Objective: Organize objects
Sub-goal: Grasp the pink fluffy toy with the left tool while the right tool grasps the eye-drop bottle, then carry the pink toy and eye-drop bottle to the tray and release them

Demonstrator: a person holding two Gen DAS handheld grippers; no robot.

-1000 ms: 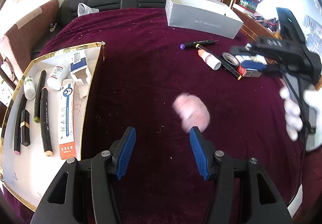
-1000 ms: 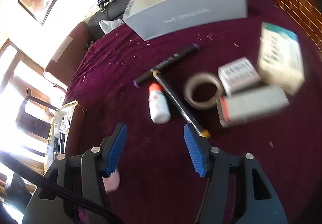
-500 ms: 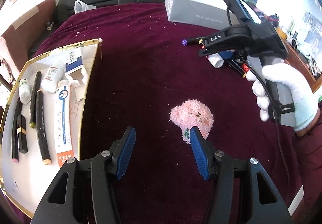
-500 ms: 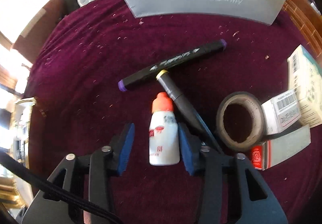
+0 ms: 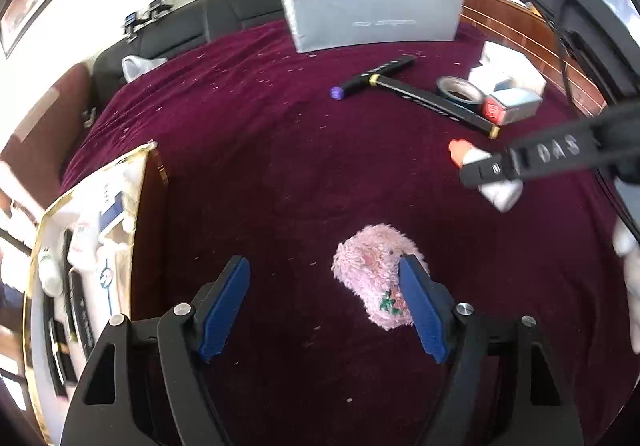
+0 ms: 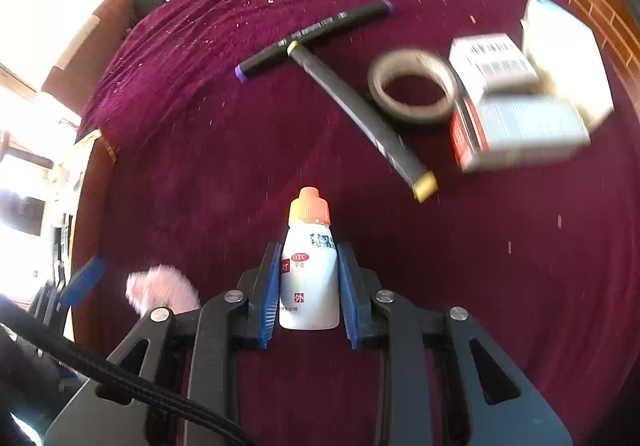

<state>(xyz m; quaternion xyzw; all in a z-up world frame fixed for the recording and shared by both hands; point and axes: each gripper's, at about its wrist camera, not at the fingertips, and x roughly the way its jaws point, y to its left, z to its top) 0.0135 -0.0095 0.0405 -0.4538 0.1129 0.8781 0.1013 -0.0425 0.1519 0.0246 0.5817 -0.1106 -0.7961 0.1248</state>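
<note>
My right gripper (image 6: 309,246) has a white bottle with an orange cap (image 6: 310,278) between its blue pads; the jaws are still closing and the pads press on its sides. The left wrist view shows the same bottle (image 5: 500,193) in the right gripper (image 5: 480,173), above the maroon cloth. A pink fluffy toy (image 5: 368,278) lies on the cloth just inside the right finger of my left gripper (image 5: 324,264). That gripper's jaws are opening wide and do not press on the toy. The pink toy (image 6: 160,290) also shows at the lower left of the right wrist view.
A gold-rimmed tray (image 5: 148,181) at the left holds markers, bottles and boxes. Beyond lie two black markers (image 6: 316,33), a tape roll (image 6: 412,85) and small boxes (image 6: 520,129). A grey open box (image 5: 372,21) stands at the far edge. A gloved hand (image 5: 628,246) is at the right.
My right gripper came down over the white bottle and closed on it, drawing it away from the markers. My left gripper's jaws widened and shifted toward the pink toy.
</note>
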